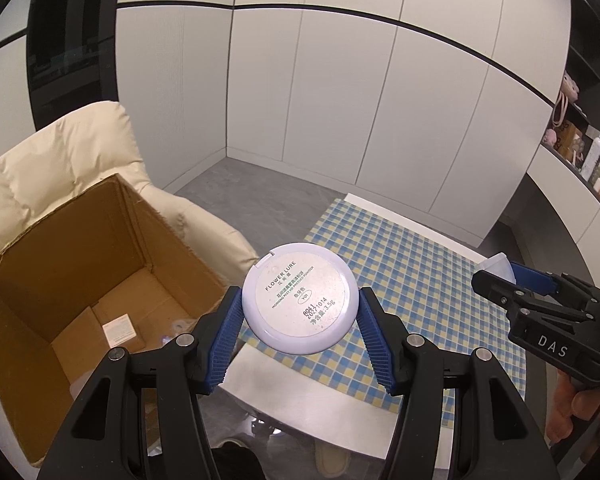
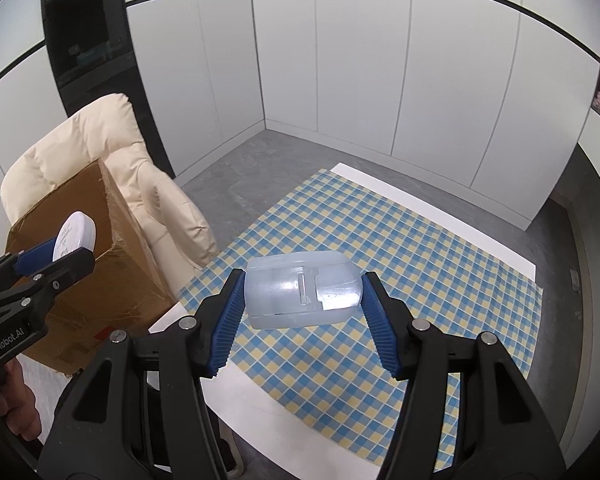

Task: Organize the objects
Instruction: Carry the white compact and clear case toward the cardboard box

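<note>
My left gripper (image 1: 300,312) is shut on a round white powder compact (image 1: 300,298), label side up, held in the air beside the open cardboard box (image 1: 60,272). The compact also shows in the right wrist view (image 2: 76,236), in front of the box (image 2: 80,216). My right gripper (image 2: 302,296) is shut on a translucent plastic case (image 2: 302,290), held above the checked tablecloth (image 2: 420,264). The right gripper also shows in the left wrist view (image 1: 500,280), holding the case (image 1: 498,266).
The box sits on a cream padded armchair (image 1: 80,148) left of the white table (image 2: 284,424). A small card (image 1: 118,330) lies on the box floor. Shelves with items (image 1: 580,148) are at far right. White cabinets stand behind.
</note>
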A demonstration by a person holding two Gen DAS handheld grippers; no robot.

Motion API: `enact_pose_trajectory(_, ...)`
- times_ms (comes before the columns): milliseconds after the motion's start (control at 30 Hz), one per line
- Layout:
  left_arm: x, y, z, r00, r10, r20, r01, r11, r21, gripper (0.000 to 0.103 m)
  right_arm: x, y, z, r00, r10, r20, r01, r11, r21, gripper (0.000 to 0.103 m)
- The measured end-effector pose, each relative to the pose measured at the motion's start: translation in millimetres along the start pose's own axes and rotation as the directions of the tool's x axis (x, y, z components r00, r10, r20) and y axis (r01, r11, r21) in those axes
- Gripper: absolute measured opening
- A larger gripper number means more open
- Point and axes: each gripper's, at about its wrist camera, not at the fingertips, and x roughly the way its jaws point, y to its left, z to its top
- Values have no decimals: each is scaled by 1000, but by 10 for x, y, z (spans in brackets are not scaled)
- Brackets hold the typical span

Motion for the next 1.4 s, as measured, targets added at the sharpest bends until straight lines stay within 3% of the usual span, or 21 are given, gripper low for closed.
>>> enact_pose_trajectory(1400,-408,862,-179,990,140,16,-137,983,-121,58,161,1062,173,992,129,-6,-129,983,-130,60)
